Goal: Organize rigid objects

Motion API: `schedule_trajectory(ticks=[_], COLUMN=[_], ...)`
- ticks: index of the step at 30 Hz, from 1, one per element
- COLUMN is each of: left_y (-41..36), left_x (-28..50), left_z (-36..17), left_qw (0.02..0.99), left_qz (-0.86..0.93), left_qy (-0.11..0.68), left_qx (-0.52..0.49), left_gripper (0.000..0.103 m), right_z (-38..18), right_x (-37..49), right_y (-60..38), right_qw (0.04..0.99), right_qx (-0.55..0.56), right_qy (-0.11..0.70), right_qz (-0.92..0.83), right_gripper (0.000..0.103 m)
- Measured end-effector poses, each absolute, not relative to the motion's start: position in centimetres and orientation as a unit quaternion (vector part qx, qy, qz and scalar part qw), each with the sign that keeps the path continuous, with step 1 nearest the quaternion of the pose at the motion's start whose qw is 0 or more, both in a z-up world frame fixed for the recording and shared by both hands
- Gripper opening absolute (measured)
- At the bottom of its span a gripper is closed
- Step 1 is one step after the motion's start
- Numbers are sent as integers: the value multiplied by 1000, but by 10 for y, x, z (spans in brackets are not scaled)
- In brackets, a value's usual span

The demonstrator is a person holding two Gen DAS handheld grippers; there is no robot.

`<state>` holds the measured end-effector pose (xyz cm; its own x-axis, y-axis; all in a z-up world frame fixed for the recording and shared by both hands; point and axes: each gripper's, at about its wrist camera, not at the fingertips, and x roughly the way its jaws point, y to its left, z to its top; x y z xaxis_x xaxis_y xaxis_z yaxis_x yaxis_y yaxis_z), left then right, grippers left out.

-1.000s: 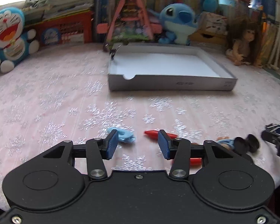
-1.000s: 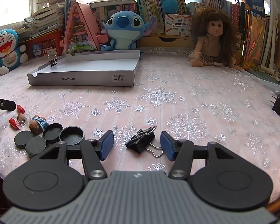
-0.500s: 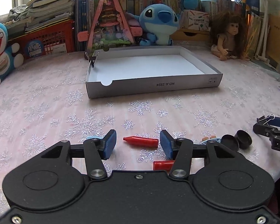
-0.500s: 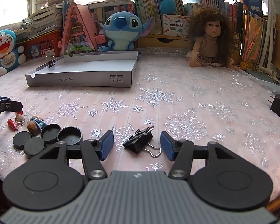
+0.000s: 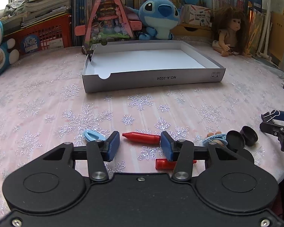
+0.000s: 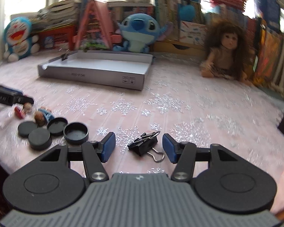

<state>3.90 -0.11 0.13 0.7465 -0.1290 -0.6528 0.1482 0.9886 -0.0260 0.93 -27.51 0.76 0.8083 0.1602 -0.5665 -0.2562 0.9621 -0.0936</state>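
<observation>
My left gripper (image 5: 140,145) is open just above the pink cloth, with a red crayon (image 5: 142,137) lying between its fingertips. A second red crayon (image 5: 166,163) lies under its right finger, and a light blue clip (image 5: 92,135) beside its left finger. My right gripper (image 6: 139,147) is open around a black binder clip (image 6: 143,144), which lies on the cloth. A white cardboard tray (image 5: 153,79) stands behind; it also shows in the right wrist view (image 6: 96,73). A small binder clip (image 5: 89,52) grips its far left corner.
Several black round lids (image 6: 75,132) and a small figurine (image 6: 44,113) lie left of my right gripper. Plush toys (image 5: 159,19), a doll (image 5: 231,32), books and a red crate (image 5: 45,34) line the back edge. The table's front edge is close.
The left gripper has tilted up and drawn nearer to the first red crayon. The right view has shifted and blurred while that gripper stays around the binder clip.
</observation>
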Motion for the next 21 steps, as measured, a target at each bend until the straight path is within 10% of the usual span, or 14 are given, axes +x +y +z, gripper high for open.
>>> schedule_trajectory(ticks=[21], left_y=[0], left_x=[38], left_z=[1], left_qw=[935], left_qz=[-74], left_qy=[348], left_qx=[8], left_gripper=[45], right_z=[12], right_x=[5], right_y=[-296], right_qw=[939], right_qx=[-145], right_qy=[303], right_qz=[79], right_gripper=[69])
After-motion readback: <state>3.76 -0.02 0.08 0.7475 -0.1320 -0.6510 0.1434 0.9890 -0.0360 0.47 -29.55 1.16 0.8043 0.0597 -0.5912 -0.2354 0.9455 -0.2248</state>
